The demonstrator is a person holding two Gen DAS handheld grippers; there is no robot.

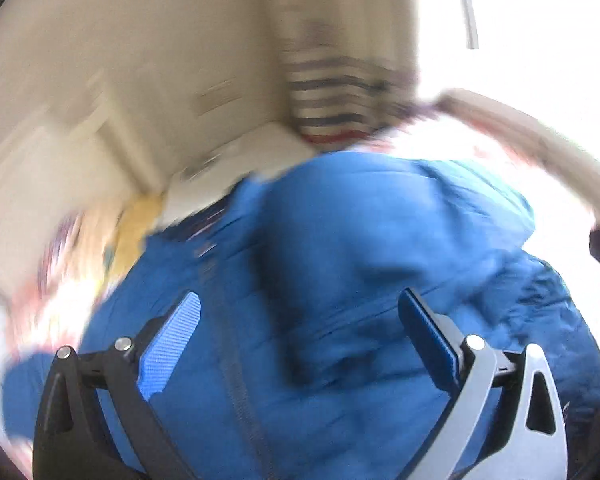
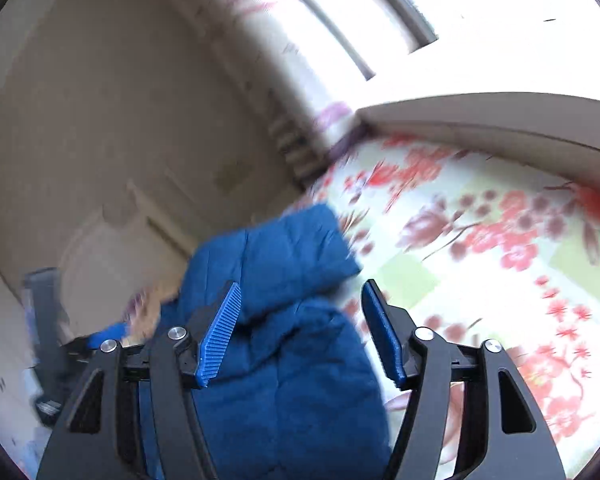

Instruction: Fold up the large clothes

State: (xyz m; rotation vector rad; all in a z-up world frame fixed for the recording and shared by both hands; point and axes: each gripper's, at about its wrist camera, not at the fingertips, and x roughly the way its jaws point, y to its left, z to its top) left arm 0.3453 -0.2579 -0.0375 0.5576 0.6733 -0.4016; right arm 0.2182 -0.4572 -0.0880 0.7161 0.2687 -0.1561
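A large blue quilted jacket [image 1: 360, 240] with a zipper lies bunched on a floral bedsheet. My left gripper [image 1: 300, 320] is open above its body, holding nothing. In the right wrist view the jacket [image 2: 292, 360] shows a folded sleeve or hood end toward the far side. My right gripper [image 2: 300, 320] is open just above that part, with cloth showing between the fingers but not clamped. Both views are motion-blurred.
The floral bedsheet [image 2: 480, 248] spreads to the right. A beige bed frame edge [image 2: 480, 120] runs behind it. A striped cloth [image 1: 332, 100] hangs at the back. Beige walls and a bright window [image 2: 500, 20] lie beyond.
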